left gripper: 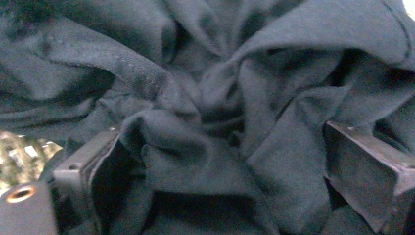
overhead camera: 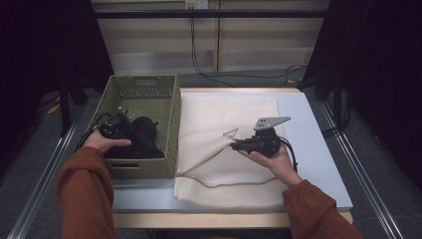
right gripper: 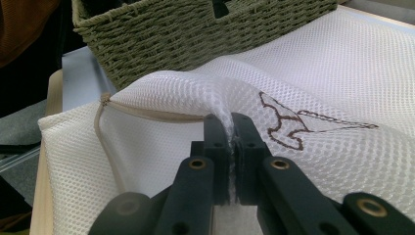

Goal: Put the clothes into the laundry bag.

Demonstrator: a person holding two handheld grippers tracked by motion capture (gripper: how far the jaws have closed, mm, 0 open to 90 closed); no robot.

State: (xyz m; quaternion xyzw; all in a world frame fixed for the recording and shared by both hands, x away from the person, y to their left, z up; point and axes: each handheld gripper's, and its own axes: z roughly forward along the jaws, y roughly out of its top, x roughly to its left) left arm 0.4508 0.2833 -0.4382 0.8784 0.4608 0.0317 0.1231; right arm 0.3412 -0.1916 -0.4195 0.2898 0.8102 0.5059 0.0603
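Right gripper view: right tool [right gripper: 230, 142] pinching mesh bag [right gripper: 342, 73] edge.

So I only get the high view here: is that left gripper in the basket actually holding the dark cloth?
Observer: Not yet. In the left gripper view the fingers stand wide apart, with the dark cloth bunched between them.
Operator: And the right gripper, over the white bag?
Observer: Its jaws are shut on a pinched fold of the white mesh bag.
Operator: What is that small mark beside it?
Observer: A brown stitched emblem, right next to the pinch; a tan drawstring runs along the bag's edge.
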